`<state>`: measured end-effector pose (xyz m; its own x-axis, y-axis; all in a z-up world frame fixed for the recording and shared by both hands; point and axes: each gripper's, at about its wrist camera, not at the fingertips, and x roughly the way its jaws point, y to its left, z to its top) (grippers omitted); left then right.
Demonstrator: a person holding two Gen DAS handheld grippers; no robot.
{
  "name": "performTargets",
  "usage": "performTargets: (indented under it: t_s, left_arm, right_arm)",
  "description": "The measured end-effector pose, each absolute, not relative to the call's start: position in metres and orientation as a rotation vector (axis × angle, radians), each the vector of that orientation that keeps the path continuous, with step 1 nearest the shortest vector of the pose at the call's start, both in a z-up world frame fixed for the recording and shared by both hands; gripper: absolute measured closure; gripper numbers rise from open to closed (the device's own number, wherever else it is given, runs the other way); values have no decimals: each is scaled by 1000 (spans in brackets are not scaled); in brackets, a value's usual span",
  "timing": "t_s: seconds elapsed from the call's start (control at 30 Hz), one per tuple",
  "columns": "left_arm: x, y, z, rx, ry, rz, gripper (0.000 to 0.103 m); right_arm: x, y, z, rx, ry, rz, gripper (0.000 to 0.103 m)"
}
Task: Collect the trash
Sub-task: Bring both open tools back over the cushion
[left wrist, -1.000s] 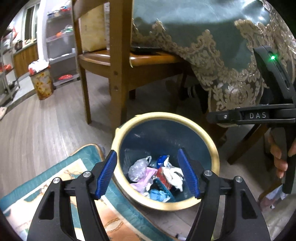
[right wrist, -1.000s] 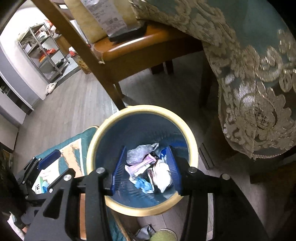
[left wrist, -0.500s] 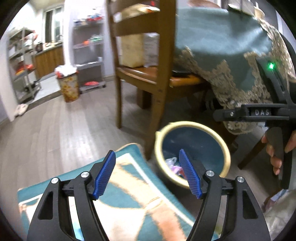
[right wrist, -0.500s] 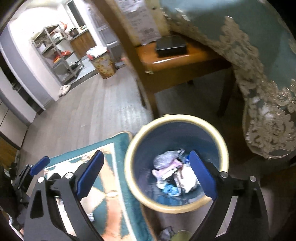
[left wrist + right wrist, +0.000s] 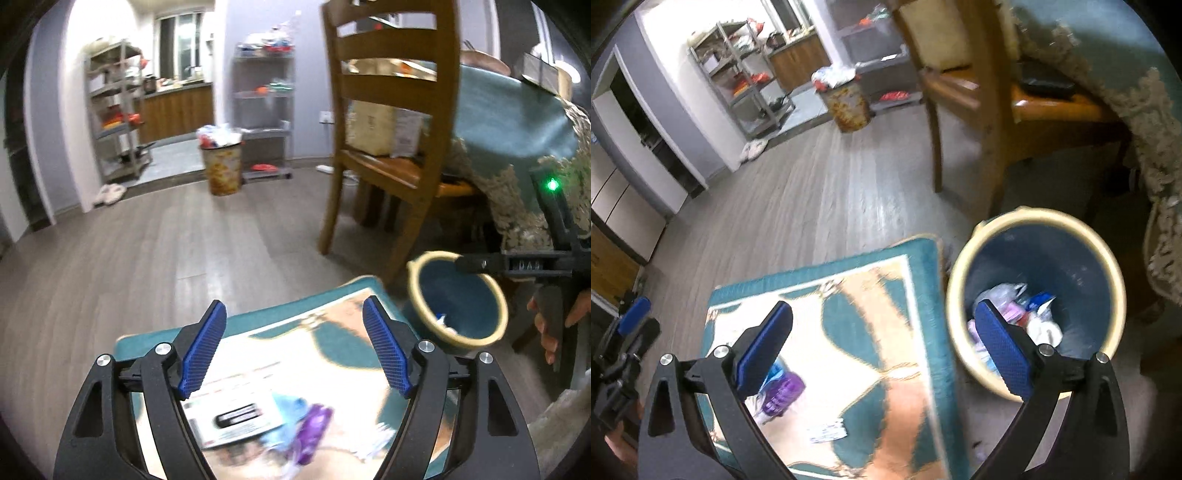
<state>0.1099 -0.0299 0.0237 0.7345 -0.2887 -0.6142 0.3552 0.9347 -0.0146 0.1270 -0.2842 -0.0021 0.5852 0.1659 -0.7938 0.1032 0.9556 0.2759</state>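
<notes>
Trash lies on a teal and tan rug (image 5: 332, 332): a white card with a black label (image 5: 232, 417), a purple wrapper (image 5: 314, 432) and a pale blue wrapper (image 5: 286, 404), all blurred. My left gripper (image 5: 293, 350) hangs above them, its jaws opening, with nothing between them. My right gripper (image 5: 882, 349) is over the rug (image 5: 871, 332), its jaws also opening wide and empty. The purple wrapper (image 5: 783, 395) shows by its left pad, and a white slip (image 5: 827, 432) lies below. The blue bin with a cream rim (image 5: 1034, 215) stands to the right, with several wrappers inside.
A wooden chair (image 5: 388, 110) and a table under a teal lace-edged cloth (image 5: 517, 122) stand behind the bin (image 5: 456, 295). A hand holds the right tool's black frame (image 5: 517, 264). Grey plank floor (image 5: 147, 251) stretches toward metal shelves and a second, full bin (image 5: 221, 166).
Both grippers have swung left, from above the blue bin to above the rug. The right jaws have opened from narrow to wide. The left jaws have widened a little.
</notes>
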Motion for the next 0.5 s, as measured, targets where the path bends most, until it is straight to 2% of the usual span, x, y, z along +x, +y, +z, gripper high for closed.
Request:
performTargets:
  t_s: [0.5]
  left_arm:
    - [100, 80, -2, 85, 728, -198, 26]
  right_arm:
    - [122, -181, -58, 292, 1107, 111, 6]
